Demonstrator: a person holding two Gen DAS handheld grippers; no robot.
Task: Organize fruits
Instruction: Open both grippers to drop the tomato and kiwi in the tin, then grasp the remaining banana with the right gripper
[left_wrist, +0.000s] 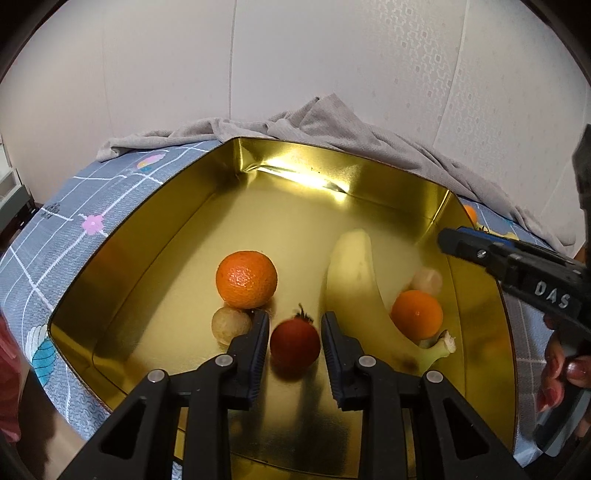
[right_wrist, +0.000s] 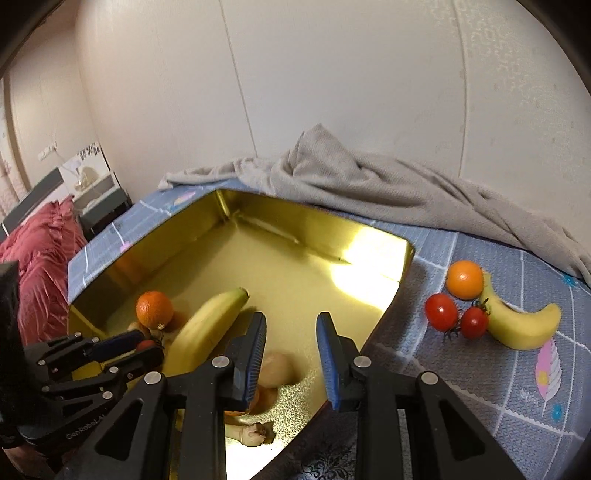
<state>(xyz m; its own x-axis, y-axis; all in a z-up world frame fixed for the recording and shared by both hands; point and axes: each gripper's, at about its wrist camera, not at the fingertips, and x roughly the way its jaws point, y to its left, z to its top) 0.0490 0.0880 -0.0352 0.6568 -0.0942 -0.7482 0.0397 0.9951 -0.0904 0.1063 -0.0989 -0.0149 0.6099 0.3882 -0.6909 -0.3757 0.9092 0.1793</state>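
While you are lowering the left gripper (left_wrist: 294, 315) into the gold tin (left_wrist: 147, 236), its jaws are standing slightly apart around the tomato (left_wrist: 294, 343), with a thin gap showing on either side. You should be letting the tomato settle between the orange (left_wrist: 246, 279) and the banana (left_wrist: 351, 280), then lifting straight up. The right gripper (right_wrist: 291, 315) is hovering with its jaws apart and empty.
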